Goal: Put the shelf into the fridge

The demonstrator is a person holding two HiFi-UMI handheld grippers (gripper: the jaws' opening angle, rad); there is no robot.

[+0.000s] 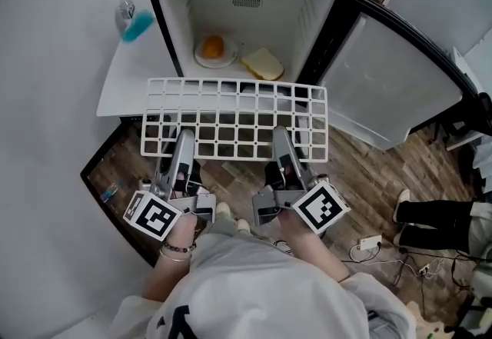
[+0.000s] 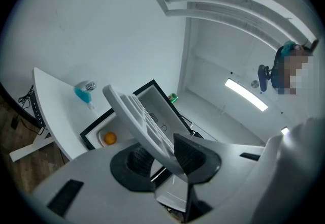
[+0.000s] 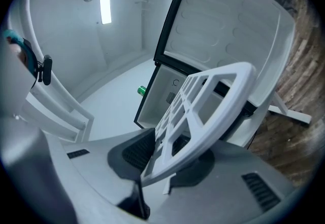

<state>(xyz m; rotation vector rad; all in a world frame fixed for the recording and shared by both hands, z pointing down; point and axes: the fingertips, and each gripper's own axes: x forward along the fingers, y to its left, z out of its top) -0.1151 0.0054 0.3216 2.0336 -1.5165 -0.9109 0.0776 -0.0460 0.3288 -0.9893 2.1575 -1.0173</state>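
**White plastic shelf (image 1: 234, 118) held at the open fridge (image 1: 173, 14), not yet in**

Position: the shelf hangs roughly level in front of the fridge mouth, above the wooden floor. Its far edge is near the opening. The door (image 1: 384, 84) stands swung wide to the right.

Tools: the left gripper (image 1: 183, 139) and the right gripper (image 1: 281, 134) are each clamped on the shelf's near edge, well apart. Both gripper views show a bar of the lattice pinched between the pads.

Handling, as judged: an open grid of moulded bars, likely light and stiff, with no visible sag between the two holds. Smooth plastic may pivot in a single grip, so two spread holds on the near rail suit it. Being wide, it should need to go in square to the side walls.

Count: one shelf, two grippers, one fridge. On the fridge floor are one plate (image 1: 201, 59) bearing one orange (image 1: 213, 46), and one slice of bread (image 1: 263, 63) beside it.
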